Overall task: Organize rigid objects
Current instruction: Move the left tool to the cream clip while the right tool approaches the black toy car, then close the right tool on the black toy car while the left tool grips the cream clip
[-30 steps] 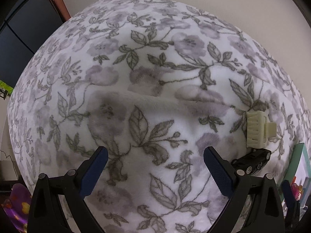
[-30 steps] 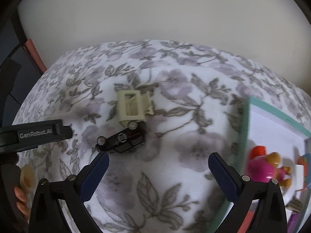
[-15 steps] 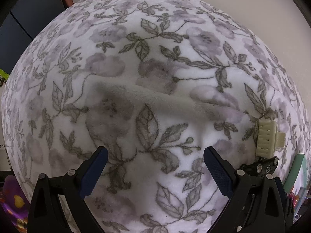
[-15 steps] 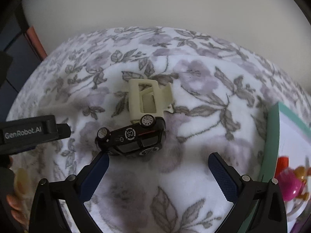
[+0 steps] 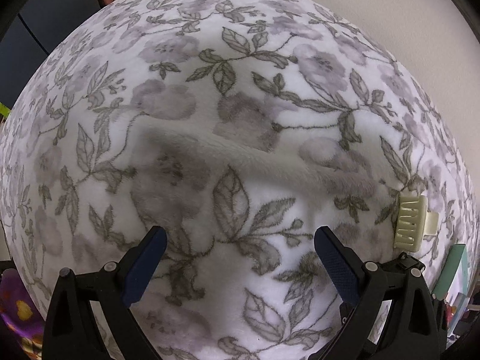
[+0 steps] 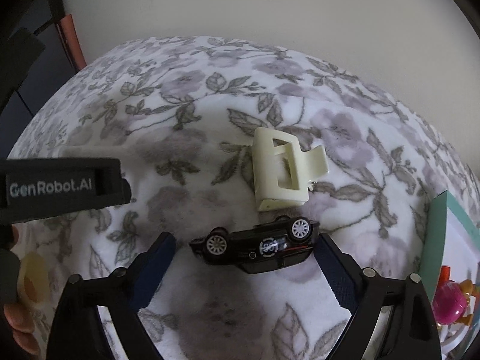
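Note:
A black toy car (image 6: 255, 247) lies on its side on the floral blanket (image 6: 186, 114), its wheels facing up in the right wrist view. My right gripper (image 6: 246, 241) straddles it with its jaws closing. The right pad is at the car's end and a gap shows at the left pad. A cream hair claw clip (image 6: 282, 168) lies just beyond the car, and it also shows at the right edge of the left wrist view as the clip (image 5: 411, 225). My left gripper (image 5: 238, 237) hangs open over bare blanket, nothing between its fingers.
A teal-rimmed box (image 6: 435, 240) at the right holds a pink toy (image 6: 450, 303) and other small things. The left gripper's black body (image 6: 60, 183) and a hand (image 6: 18, 324) fill the left side. A pale wall stands behind the blanket.
My right gripper has moved in over the car, which now sits between its jaws, and the jaws have narrowed a little. The left gripper shifted slightly and stays open.

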Demonstrator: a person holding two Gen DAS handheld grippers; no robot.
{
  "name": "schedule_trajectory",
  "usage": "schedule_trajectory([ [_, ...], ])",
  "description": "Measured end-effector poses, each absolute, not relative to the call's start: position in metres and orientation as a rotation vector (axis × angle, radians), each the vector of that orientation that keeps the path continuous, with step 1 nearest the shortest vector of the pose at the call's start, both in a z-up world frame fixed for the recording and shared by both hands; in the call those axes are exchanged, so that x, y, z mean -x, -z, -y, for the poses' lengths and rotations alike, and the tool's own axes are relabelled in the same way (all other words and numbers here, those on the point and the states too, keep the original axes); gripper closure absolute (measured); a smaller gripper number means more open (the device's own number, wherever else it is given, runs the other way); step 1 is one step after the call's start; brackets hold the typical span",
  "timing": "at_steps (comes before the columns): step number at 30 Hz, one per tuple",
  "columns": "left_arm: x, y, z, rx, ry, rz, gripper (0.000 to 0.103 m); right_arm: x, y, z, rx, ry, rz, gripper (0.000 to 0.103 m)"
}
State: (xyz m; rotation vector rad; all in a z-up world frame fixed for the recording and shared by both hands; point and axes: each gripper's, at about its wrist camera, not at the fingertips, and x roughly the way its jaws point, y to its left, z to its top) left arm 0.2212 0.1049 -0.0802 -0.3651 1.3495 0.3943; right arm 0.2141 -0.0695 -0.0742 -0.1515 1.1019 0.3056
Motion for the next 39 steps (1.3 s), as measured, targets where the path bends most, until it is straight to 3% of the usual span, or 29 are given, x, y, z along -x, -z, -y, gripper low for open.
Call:
schedule_trajectory([
  [9,-0.219,0.076,-0.092,0.355,-0.362,-1.339,0.004,-0.217,0.072,0.083,0.099,-0.275,-1.102,0.026],
  [26,-0.233,0.064,-0.043,0.453,-0.137,-1.207,0.004,-0.217,0.061,0.131,0.039,-0.214,-1.084,0.026],
  [37,-0.252,0.053,-0.017,0.361,-0.082,-1.118,0.005,-0.219,0.039,0.161,-0.010,-0.186,-1.027,0.026],
  [39,-0.254,0.052,-0.013,0.328,-0.078,-1.110,0.013,-0.219,0.037,0.165,-0.019,-0.182,-1.023,0.026],
])
